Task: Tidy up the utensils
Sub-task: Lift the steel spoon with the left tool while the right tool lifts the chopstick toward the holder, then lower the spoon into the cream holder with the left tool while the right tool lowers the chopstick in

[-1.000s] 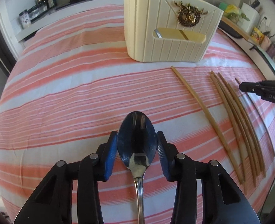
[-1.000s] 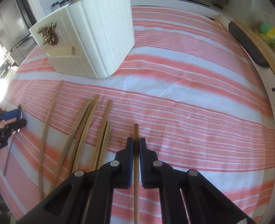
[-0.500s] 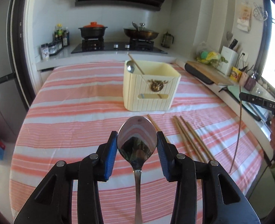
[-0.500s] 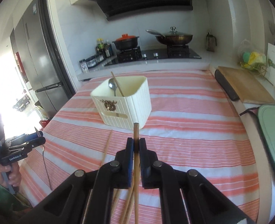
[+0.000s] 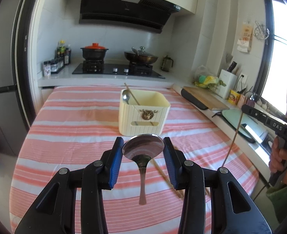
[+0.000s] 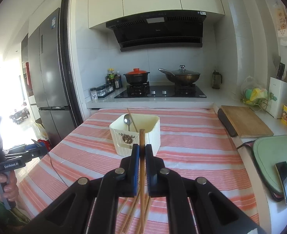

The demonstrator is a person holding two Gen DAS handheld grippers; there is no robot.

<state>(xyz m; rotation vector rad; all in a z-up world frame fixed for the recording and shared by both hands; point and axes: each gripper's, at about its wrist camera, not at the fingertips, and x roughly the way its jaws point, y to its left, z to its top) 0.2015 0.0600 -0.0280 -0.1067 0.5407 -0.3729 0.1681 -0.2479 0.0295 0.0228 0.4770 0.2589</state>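
Now that both hands have risen off the striped cloth point(image 5: 69, 136), the left gripper point(image 5: 143, 149) pinches a spoon point(image 5: 143, 152) by its bowl, the right gripper point(image 6: 142, 154) a chopstick point(image 6: 142, 167). The holder point(image 5: 143, 115) stands at twelve o'clock, so dropping in comes next.

A home kitchen: gas hob point(image 6: 160, 92) with pot and wok under a range hood point(image 6: 159, 32), fridge point(image 6: 49, 72), knife block, cutting board point(image 6: 245, 120)
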